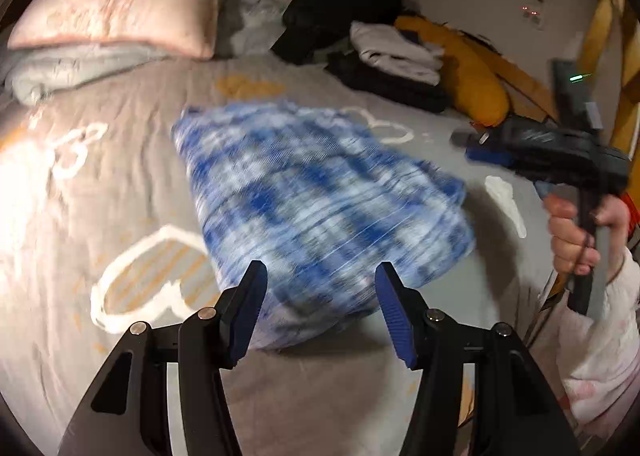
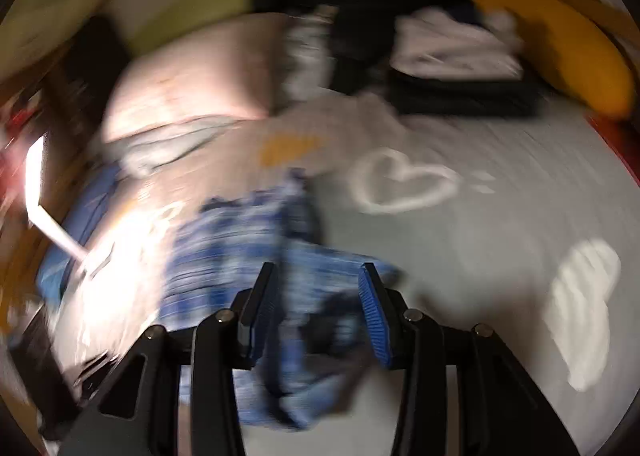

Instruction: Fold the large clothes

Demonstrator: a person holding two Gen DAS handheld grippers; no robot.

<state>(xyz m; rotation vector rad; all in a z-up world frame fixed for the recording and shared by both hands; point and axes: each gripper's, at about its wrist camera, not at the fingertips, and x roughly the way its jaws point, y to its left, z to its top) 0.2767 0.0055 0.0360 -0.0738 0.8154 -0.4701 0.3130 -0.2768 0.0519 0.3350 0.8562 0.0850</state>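
- We're seeing the blue-white garment [image 1: 320,207] lying on the bed [image 1: 120,248] as a compact folded bundle.
- Left tongs [image 1: 318,308] hanging open, empty.
- Right tongs [image 2: 316,312] open, cloth between, ungripped.
- We're judging this fold nearly finished.

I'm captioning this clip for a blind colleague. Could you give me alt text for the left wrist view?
A folded blue-and-white garment lies on a grey bedsheet with heart prints, just beyond the open left gripper. At right, a hand holds the right gripper above the bed; a pink pillow and piled clothes lie behind.
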